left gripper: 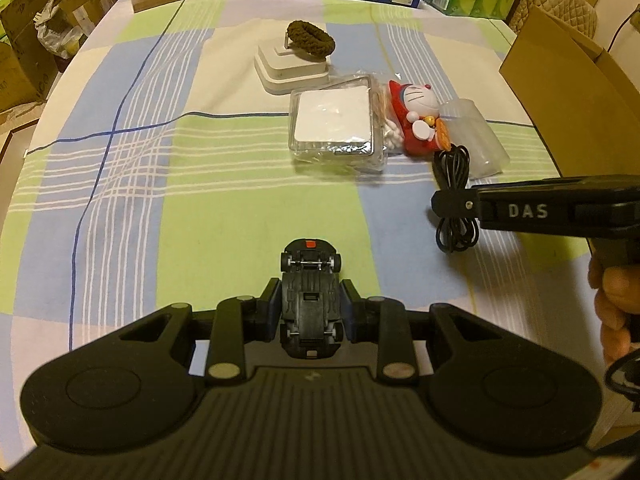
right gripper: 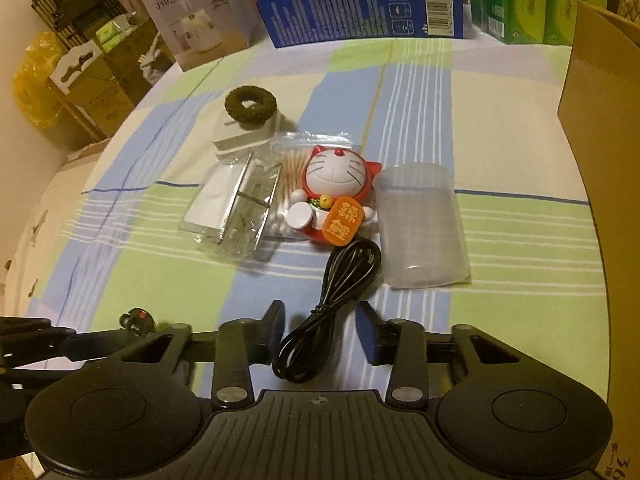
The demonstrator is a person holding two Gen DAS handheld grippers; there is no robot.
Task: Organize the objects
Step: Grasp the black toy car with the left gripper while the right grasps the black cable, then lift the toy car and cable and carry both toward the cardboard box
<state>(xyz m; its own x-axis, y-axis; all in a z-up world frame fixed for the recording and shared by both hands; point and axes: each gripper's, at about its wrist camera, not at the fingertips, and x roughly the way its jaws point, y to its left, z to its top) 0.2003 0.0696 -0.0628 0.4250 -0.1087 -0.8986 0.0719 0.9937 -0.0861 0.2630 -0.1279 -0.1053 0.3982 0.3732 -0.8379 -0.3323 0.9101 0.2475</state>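
Note:
My left gripper [left gripper: 310,292] is shut on a black toy car [left gripper: 310,300], held upside down above the checked tablecloth. My right gripper [right gripper: 322,314] is open around a coiled black cable [right gripper: 332,304] that lies on the cloth; the fingers stand apart from it on both sides. The cable and right gripper also show in the left wrist view [left gripper: 454,200]. Beyond lie a red and white cat figurine [right gripper: 332,196], a frosted plastic jar [right gripper: 420,224] on its side, a clear bag of cotton swabs [right gripper: 288,176], a clear case [right gripper: 228,208] and a dark hair scrunchie [right gripper: 251,106] on a white box.
An open cardboard box [left gripper: 576,92] stands at the right edge of the table. A blue carton [right gripper: 360,12], green packs [right gripper: 532,4] and a humidifier box [right gripper: 192,16] line the back. Cartons and bags crowd the floor to the left.

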